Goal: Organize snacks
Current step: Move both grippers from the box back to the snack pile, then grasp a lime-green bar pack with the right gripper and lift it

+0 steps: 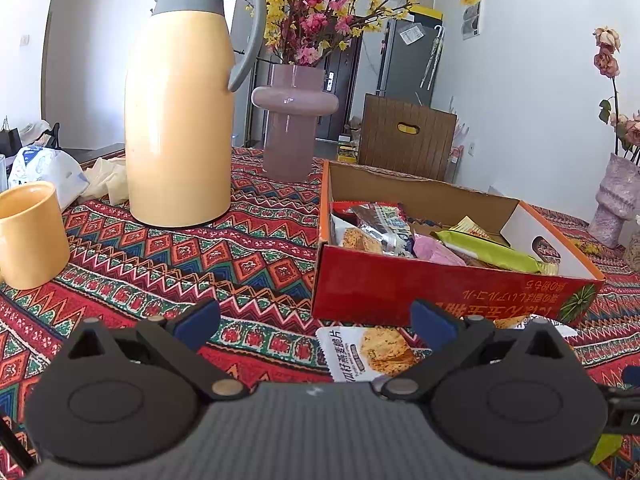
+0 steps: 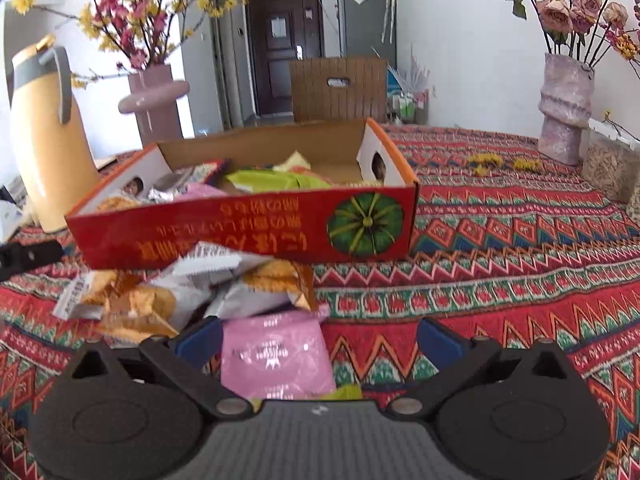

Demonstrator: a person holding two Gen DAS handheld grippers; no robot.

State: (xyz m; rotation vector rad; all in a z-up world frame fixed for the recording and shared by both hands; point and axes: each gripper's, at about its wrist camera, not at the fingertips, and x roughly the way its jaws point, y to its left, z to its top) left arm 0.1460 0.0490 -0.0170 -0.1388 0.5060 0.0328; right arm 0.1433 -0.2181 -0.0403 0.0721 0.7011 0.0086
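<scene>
Pink packet [image 2: 276, 356] lies nearest the right wrist cam, flat on the worktop [image 2: 500, 248] betw. the blue pads of the right hand-held gripper [image 2: 318, 340]. Jaws stand wide apart, left pad [image 2: 200, 338] just beside the packet's edge, right pad well clear; nothing gripped. Past it sits a loose pile of white/orange packets [image 2: 180, 288], touching or nearly touching the front wall of the red box [image 2: 248, 232].

Left hand-held gripper [image 1: 316, 324] is also wide open w/ nothing held. A cracker packet [image 1: 366, 354] lies on the cloth betw. its pads, closer to the right pad, just in front of the box [image 1: 440, 284].

Box is open-topped, holding several snacks: green packet [image 1: 492, 254], pink one [image 1: 434, 254], clear-wrapped bars [image 1: 380, 224] at the left end. Cannot tell the count.

Left of the box stands a yellow jug [image 1: 180, 120] w/ grey handle, upright, well apart from the box. Yellow mug [image 1: 30, 236] sits near the left edge of the left view. Behind the jug, a mauve vase [image 1: 292, 124] w/ pink and yellow blossoms. A 2nd, textured vase [image 2: 564, 108] w/ dried roses stands far right, well apart from the box. A brown chair back [image 2: 340, 88] shows beyond the worktop.
</scene>
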